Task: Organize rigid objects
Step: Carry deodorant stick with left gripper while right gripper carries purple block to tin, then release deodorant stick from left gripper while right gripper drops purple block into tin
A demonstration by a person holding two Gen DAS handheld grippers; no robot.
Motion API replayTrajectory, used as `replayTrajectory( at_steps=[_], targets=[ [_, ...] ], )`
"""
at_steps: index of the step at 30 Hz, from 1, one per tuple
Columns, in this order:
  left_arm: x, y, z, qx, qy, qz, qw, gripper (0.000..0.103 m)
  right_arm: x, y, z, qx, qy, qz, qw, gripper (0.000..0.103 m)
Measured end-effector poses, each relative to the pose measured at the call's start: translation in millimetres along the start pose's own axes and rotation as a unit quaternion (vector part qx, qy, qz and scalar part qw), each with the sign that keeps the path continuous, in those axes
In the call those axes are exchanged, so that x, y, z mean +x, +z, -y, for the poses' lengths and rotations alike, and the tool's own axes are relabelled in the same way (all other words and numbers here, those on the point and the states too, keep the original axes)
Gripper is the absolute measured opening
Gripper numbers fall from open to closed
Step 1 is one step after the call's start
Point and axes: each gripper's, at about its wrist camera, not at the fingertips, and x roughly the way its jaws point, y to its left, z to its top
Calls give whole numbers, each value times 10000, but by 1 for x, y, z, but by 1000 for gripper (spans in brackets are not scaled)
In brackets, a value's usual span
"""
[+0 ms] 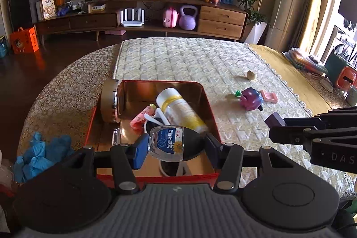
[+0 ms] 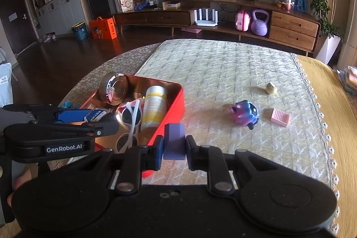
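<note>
Left gripper (image 1: 176, 148): clamped on clear bottle (image 1: 166, 142), above red tin (image 1: 213, 124). Right gripper (image 2: 174, 152): clamped on purple block (image 2: 174, 141), just right of tin. Purple toy (image 2: 244, 113), pink block (image 2: 280, 117) further right.

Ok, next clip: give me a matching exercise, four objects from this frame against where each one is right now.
Objects:
1. small clear bottle
2. purple block
3. pink ridged block
4. white and yellow bottle

Places:
A. lying inside the red tin
B. between the right gripper's fingers
C. on the quilted cloth, outside the tin
D. between the left gripper's fingers, over the tin

Pairs: 1-D, 2-B, 3-C, 4-A
</note>
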Motion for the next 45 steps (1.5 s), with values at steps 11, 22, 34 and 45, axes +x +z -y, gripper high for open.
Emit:
replayTrajectory(
  at_steps=[11,22,34,45],
  targets=[
    [21,-2,-56,-338,159,-294,9989,53,34,3,-47,-336,175,-232,9990,20],
    [43,-1,-74,-431,231,-432,9979,53,84,4,-58,-443,-146,-657,9967,20],
    [49,-3,-67,-228,233,-412,9986,53,88,0,-62,-454,-69,-745,9962,25],
    [36,-4,-52,-89,215,-338,9992,53,67,1,-58,-285,122,-623,9976,29]
  ],
)
